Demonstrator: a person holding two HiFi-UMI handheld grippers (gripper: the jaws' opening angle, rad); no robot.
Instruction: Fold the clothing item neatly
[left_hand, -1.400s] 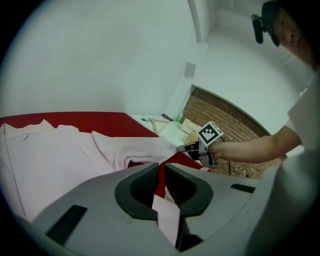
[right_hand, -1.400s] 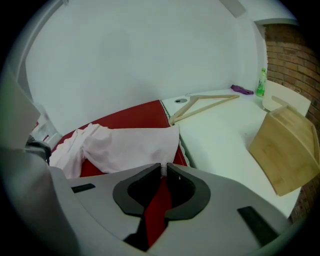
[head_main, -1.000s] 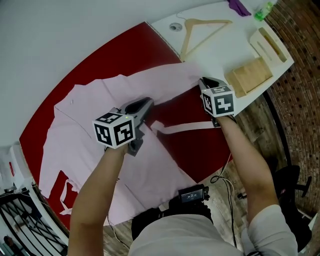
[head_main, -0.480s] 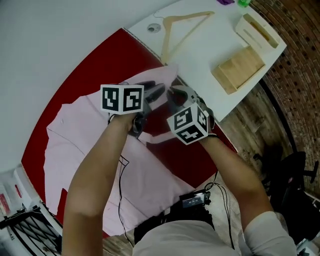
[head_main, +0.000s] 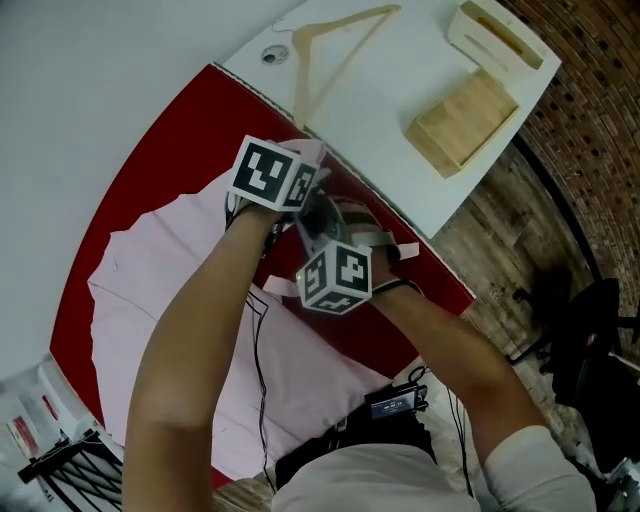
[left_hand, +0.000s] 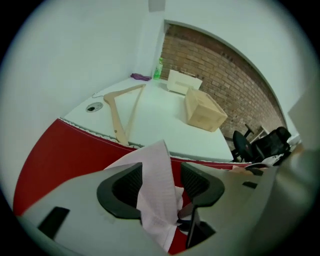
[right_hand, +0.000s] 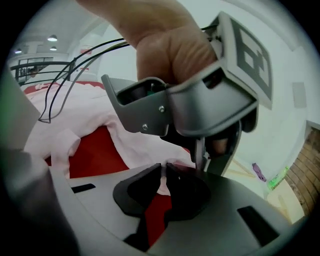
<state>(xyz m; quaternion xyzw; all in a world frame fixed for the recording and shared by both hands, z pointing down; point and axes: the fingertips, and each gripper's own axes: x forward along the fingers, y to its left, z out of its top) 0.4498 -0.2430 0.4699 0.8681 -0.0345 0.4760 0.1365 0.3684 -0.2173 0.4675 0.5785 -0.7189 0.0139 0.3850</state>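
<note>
In the head view, the pink shirt (head_main: 170, 270) lies mostly flat on the red cloth (head_main: 150, 150). Both tools meet over its far edge, near the wooden hanger (head_main: 320, 40). The left gripper (head_main: 312, 195) and right gripper (head_main: 335, 225) are very close together there. In the left gripper view, the jaws have just been opening and now stand wide apart. A strip of the shirt hangs loose between them, and neither pad squeezes it. In the right gripper view, the jaws are pressed together on a thin bit of the shirt's edge, right under the left gripper. I think the folding has only just started. One part is being brought over, and most of the shirt is not folded yet.
</note>
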